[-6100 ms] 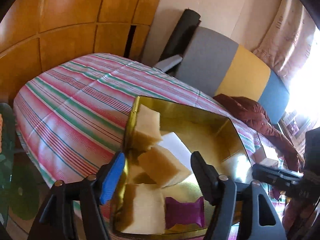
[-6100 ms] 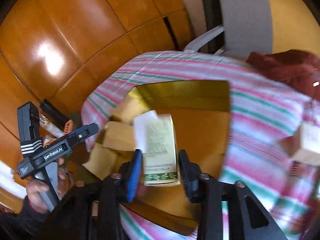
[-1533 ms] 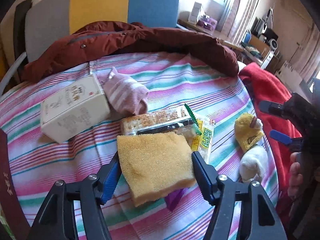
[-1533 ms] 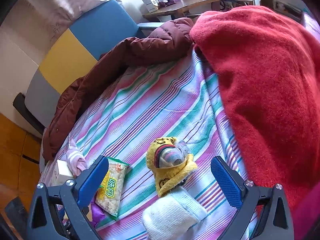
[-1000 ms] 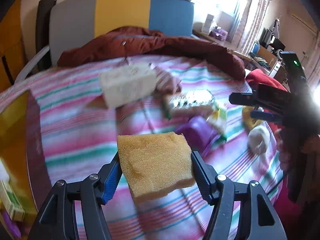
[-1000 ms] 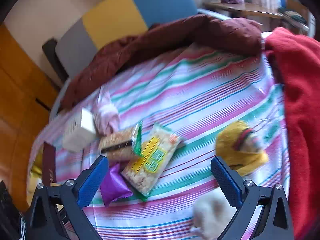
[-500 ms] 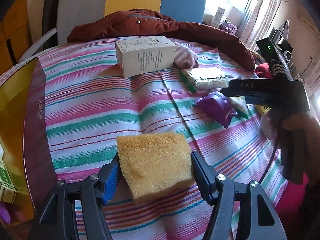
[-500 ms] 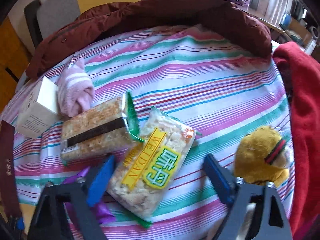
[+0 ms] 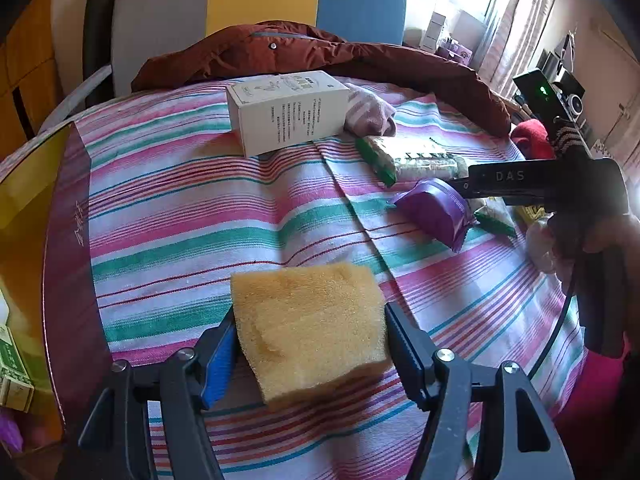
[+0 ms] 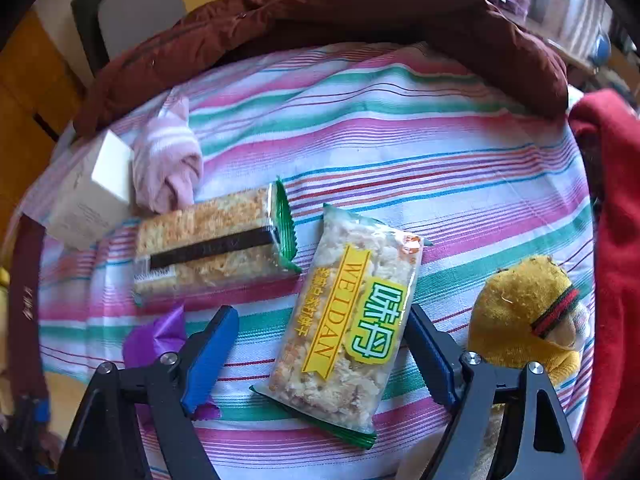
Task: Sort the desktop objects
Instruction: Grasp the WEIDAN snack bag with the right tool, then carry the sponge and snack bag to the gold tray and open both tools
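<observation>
Yellow sponge [image 9: 310, 328] sits pinched in my left jaws [image 9: 308, 340], held just above the striped surface [image 9: 200, 216]. A second and a half ago I closed on it where it lay on top of the snack packets; since then I have carried it away from that pile toward the gold tray [image 9: 24, 208] at my left edge, where earlier sponges and a green box went. I judge the drop into the tray is the step in hand.

My right jaws [image 10: 320, 354] are spread wide and have come down low over the yellow-labelled snack packet [image 10: 348, 312], which now lies between the fingers but is not yet gripped; a second ago they hung higher over the whole table.

Only the left view shows the tray, its contents at the rim, and the person's hand around the right tool. Only the right view shows the yellow soft toy [image 10: 524, 312] beside that packet, the red blanket [image 10: 616, 240], and the long cracker packet [image 10: 208, 244] lying just beside the pink sock [image 10: 168, 164]. Both catch the white box [image 9: 286, 110] and the purple wrapper [image 9: 434, 206].
</observation>
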Demonstrator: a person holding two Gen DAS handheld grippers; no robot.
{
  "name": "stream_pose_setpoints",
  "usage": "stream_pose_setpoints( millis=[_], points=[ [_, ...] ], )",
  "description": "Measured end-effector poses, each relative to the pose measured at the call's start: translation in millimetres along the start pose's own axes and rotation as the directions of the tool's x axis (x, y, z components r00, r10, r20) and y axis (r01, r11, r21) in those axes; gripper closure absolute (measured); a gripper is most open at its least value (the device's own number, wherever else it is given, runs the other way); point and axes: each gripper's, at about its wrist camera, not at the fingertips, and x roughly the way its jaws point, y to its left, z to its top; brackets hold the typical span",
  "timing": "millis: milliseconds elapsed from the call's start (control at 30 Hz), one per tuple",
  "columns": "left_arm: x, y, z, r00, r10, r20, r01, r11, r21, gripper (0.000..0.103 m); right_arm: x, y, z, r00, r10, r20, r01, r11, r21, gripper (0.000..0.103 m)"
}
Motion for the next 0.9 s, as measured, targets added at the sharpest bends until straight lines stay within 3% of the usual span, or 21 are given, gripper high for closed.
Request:
stream_pose_setpoints(
  millis=[133,200,267,500,633,700,900],
  points=[
    [1.0,-1.4,0.3,1.000,0.017,0.004,-0.017,1.000,0.007,0.032,-1.6,-4.2,-0.7,1.000,-0.001,-0.003,0.001,1.000,0.011,0.022],
    [1.0,-2.5,-0.6,1.000,0.025,0.011,-0.025,1.000,0.014,0.033,-5.4,-5.4,-1.8,0.999,-0.040,0.003,0.040,0.999,0.002,0.041],
    [0.8,-2.3,-1.0,0.999,0.028,0.015,-0.028,1.000,0.013,0.034,-9.4,-8.9,-3.0,0.999,-0.041,0.009,0.041,0.999,-0.002,0.050],
    [-17.5,-3.5,-6.2,0.995,0.057,0.082,-0.057,0.998,-0.004,0.039,-22.9,-9.1,-2.9,0.997,-0.056,0.048,0.056,0.998,-0.009,0.053],
    [-40.1,-1.4,-1.8,0.990,0.045,0.135,-0.044,0.999,-0.010,0.039,-50.6,-18.1,-4.1,0.988,0.014,0.151,-0.019,0.999,0.031,0.053],
    [-51.1,2.6,1.3,0.988,0.033,0.152,-0.028,0.999,-0.031,0.038,-57.6,-13.0,4.5,0.973,0.096,0.211,-0.105,0.994,0.029,0.053],
    [-86.7,20.3,2.3,0.975,0.067,0.212,-0.053,0.996,-0.075,0.038,-86.5,22.2,-1.1,0.919,0.257,0.300,-0.221,0.964,-0.148,0.053]
  ],
)
